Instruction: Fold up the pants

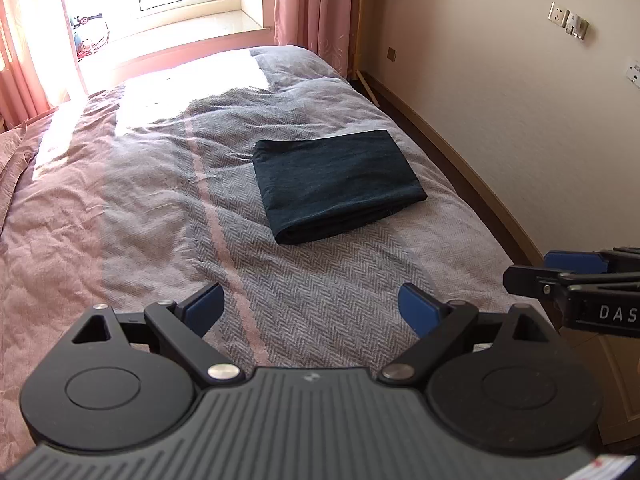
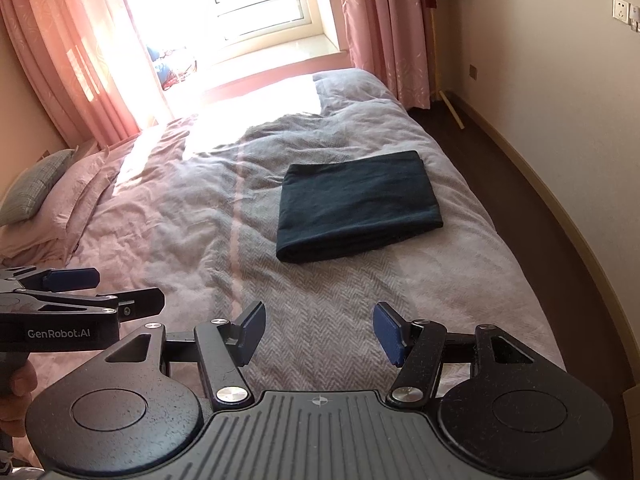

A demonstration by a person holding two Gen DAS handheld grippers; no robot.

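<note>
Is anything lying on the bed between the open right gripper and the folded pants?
No. In the right wrist view, only bare grey herringbone bedspread lies between the right gripper and the folded dark pants; the left wrist view agrees.

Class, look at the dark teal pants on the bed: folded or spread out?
Folded. The dark teal fabric pants form a compact rectangle with stacked layers along the near edge, lying on the grey herringbone bedspread.

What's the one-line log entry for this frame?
phase: fold done | dark teal folded fabric pants flat on grey herringbone bed cover | left tongs open, empty | right tongs open, empty
</note>
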